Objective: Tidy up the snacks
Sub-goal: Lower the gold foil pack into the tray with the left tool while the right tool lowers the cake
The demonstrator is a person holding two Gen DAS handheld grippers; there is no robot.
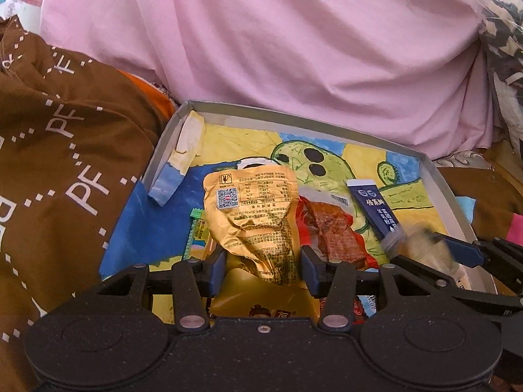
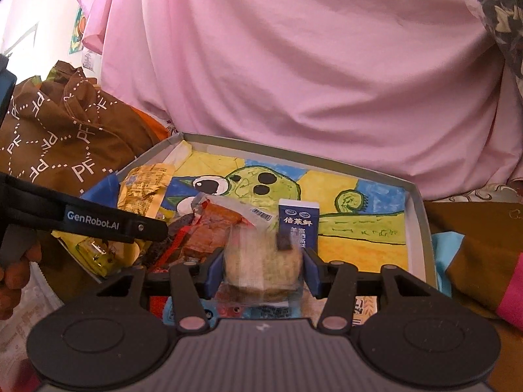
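Two hand-held claws work over a shallow grey tray (image 1: 157,160) lined with a child's crayon drawing of a green creature, the tray resting among a brown printed cloth (image 1: 49,150) at left and a pink sheet (image 1: 294,49) behind. At left, the left claw (image 1: 263,263) has its blue pads drawn in on the lower part of a crumpled gold foil snack packet (image 1: 251,215), which stands up from the pile with its printed back and QR code facing the camera; a green-edged wrapper (image 1: 196,232) lies just beside it. The foil is slick and creased, so the packet may well slip or twist out if the hold is only on loose wrapper. In the middle, a red-and-brown snack pack (image 1: 330,232) lies flat in the tray, touching the gold packet, and could be dragged along or flipped over the low rim. Further right, a dark blue sachet (image 2: 299,225) with white lettering leans upright behind the right claw (image 2: 263,272), whose pads are closed against a pale round cake in clear wrapping (image 2: 261,261); the cake shows blurred. A hard squeeze could crush it, and a careless swing could knock the sachet over. The two claws sit close, and a clash between them looks possible.
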